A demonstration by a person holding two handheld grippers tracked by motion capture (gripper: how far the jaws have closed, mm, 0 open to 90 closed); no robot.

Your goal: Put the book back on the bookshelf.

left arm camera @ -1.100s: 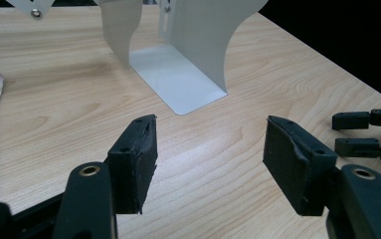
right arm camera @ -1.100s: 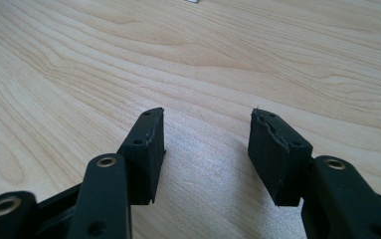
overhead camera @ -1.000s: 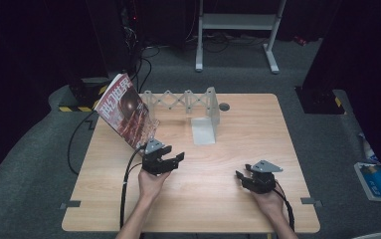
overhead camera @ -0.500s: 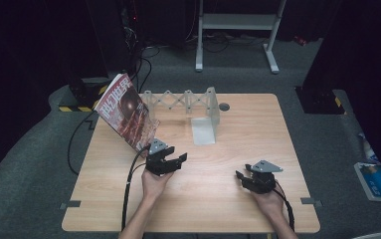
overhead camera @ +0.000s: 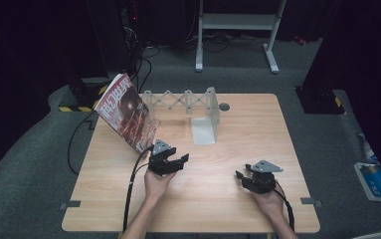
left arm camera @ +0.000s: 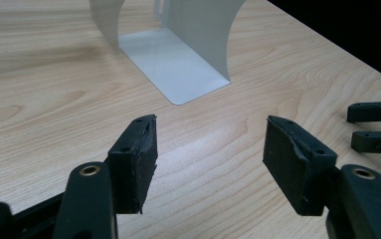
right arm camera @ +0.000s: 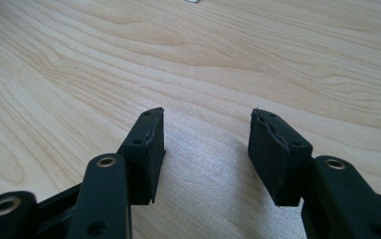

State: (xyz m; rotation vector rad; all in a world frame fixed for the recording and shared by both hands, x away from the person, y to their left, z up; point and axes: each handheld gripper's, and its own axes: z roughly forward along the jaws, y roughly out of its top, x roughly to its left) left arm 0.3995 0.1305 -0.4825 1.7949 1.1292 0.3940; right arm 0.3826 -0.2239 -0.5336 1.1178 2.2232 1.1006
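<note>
**Q:** Since the earlier frame, what has changed?

**A:** Hardly anything. My left claw has barely crept across the table, and my right claw has kept still. Both stand well open, with only bare wood between the jaws.

**Q:** And the magazine?

**A:** The magazine stands tilted at the table's far left corner, just beyond my left claw and leaning away from the rack.

**Q:** What could go wrong?

**A:** Its cover is glossy and thin, and I judge it limp. If I pinch one corner, the pages may sag or slip from the pads. A nudge at its foot could also topple it off the edge.

**Q:** Materials nearby?

**A:** The pads are matt black rubber, blocky and chipped at the edges. The bookend is smooth pale sheet metal bent into an L with rounded corners. The rack is a grey zigzag lattice, and the table is pale grained wood.
</note>
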